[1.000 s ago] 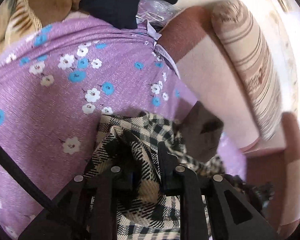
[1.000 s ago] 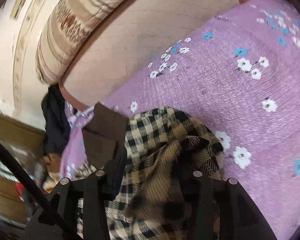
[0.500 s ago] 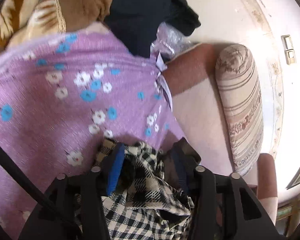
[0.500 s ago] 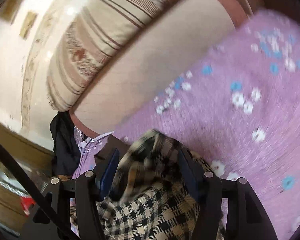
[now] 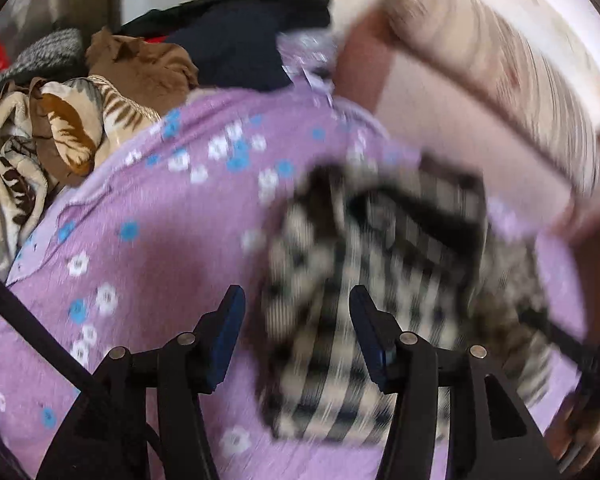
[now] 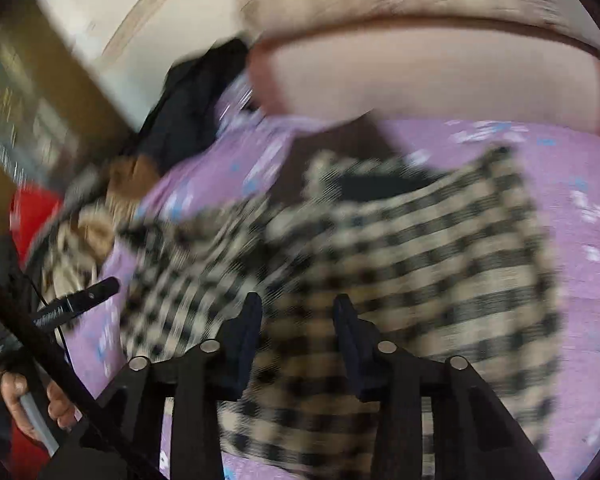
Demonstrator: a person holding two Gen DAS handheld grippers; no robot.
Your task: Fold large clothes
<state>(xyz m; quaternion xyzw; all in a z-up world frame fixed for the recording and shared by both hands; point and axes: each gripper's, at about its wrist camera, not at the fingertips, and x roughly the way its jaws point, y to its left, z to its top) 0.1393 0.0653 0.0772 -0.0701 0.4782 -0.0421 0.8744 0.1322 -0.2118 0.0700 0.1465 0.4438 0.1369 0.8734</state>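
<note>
The black-and-beige checked garment [image 5: 380, 260] [image 6: 420, 248] lies bunched on the purple flowered sheet [image 5: 160, 220] [image 6: 560, 168]. Both views are blurred by motion. My left gripper [image 5: 296, 300] hovers above the garment's near-left part; its jaws are opening and the pads press on nothing. My right gripper [image 6: 298, 304] hangs over the garment's near edge with its jaws closing, and the cloth lies below them, untouched by the pads. The right wrist view also shows the left gripper's finger [image 6: 96, 292] at the left, with a hand [image 6: 32, 400] under it.
A pink sofa back [image 5: 460, 120] [image 6: 420, 76] with a striped bolster [image 5: 520, 80] borders the sheet's far side. A pile of dark clothes [image 5: 240, 40] [image 6: 188, 112], brown cloth [image 5: 140, 64] and a tiger-print blanket [image 5: 60, 128] sits at the sheet's far left.
Both grippers have let go of the checked garment and drawn back from it. The left jaws went from shut on the cloth to open. The garment now lies loose on the sheet.
</note>
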